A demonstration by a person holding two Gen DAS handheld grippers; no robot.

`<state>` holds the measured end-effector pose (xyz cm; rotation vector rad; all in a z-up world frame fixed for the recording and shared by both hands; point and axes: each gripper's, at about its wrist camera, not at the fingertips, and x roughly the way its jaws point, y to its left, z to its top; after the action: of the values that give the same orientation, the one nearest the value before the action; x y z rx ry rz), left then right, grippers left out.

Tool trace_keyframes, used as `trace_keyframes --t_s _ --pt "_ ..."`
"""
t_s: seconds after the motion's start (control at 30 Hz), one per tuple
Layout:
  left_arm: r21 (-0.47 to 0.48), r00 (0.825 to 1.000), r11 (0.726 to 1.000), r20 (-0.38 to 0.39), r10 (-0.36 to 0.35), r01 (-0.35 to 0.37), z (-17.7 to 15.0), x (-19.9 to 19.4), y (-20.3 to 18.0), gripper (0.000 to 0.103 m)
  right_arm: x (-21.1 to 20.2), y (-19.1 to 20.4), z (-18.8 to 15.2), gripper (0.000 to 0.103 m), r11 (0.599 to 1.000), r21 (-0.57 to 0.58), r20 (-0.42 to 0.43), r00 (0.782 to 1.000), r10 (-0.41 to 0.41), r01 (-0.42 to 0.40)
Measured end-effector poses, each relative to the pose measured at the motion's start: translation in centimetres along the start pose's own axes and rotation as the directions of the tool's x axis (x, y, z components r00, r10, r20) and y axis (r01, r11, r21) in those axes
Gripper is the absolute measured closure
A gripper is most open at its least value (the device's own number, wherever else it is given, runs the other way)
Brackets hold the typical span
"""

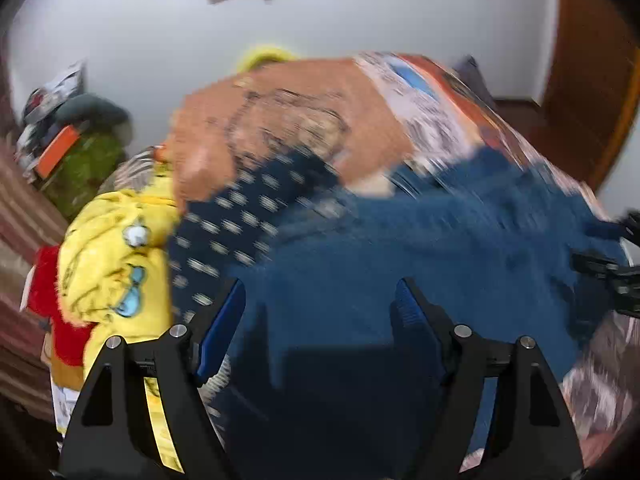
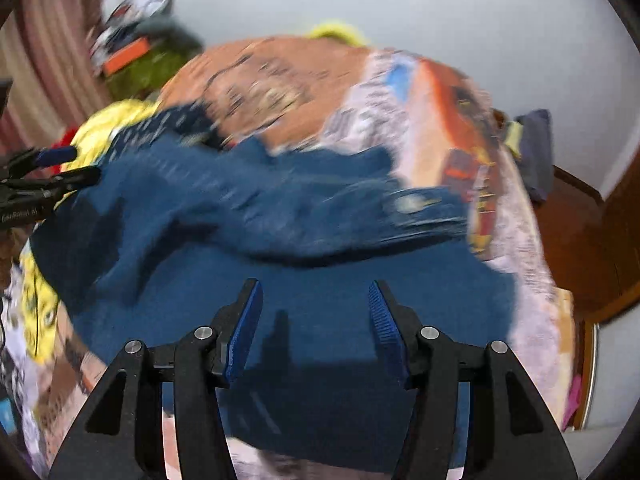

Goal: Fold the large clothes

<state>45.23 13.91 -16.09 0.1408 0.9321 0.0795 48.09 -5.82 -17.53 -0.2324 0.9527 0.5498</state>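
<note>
Between the blue pads of your left gripper (image 1: 320, 312) nothing is held; the jaws stand wide and hang above the blue garment (image 1: 420, 248). Your right gripper (image 2: 316, 316) is also empty, its jaws somewhat narrower, over the same cloth. This garment, probably a sweater or a thick top, lies spread on the bed (image 2: 288, 80), which has an orange and patterned cover, with one sleeve (image 2: 400, 212) lying across the body toward the right side. It looks soft and limp, not heavy but thick enough to bunch, so I think it will sag when you lift it and one layer can slip from another. Take it at an edge, at the hem corners or the shoulders, and pinch the whole thickness. Beside it on the left lie a dark dotted cloth (image 1: 240, 216) and a yellow garment (image 1: 112, 264); keep your pads away from them. The pictures are blurred, so seams cannot be seen.
</note>
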Motion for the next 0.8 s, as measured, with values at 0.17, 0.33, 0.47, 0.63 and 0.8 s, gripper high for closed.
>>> trace_keyframes --t_s 0.17,0.33,0.47,0.63,0.8 --pt "0.119 0.996 0.989 0.002 0.084 -0.084 -1.7 1.7 -3.1 0.026 2.9 3.4 -0.2 0.051 0.997 -0.045 -0.065 0.996 0.065 -0.068" --pt "0.109 0.984 0.978 0.023 0.176 -0.177 -2.4 2.6 -1.2 0.018 3.8 2.3 -0.5 0.043 0.999 -0.011 -0.055 0.998 0.043 -0.044" --pt "-0.007 0.996 0.996 0.008 0.088 -0.088 -3.6 2.2 1.8 0.015 3.1 -0.4 -1.7 0.041 0.999 0.028 -0.051 0.998 0.048 -0.047" --pt "-0.079 0.993 0.990 0.012 0.121 -0.120 -6.3 1.2 4.0 0.015 1.2 -3.0 -4.8 0.040 0.998 0.001 -0.047 0.997 -0.061 0.061" --pt "-0.178 0.990 0.975 0.018 0.140 -0.135 -8.6 -0.7 5.6 0.015 -2.0 -5.6 -7.2 0.032 0.985 0.065 -0.026 0.988 -0.155 0.157"
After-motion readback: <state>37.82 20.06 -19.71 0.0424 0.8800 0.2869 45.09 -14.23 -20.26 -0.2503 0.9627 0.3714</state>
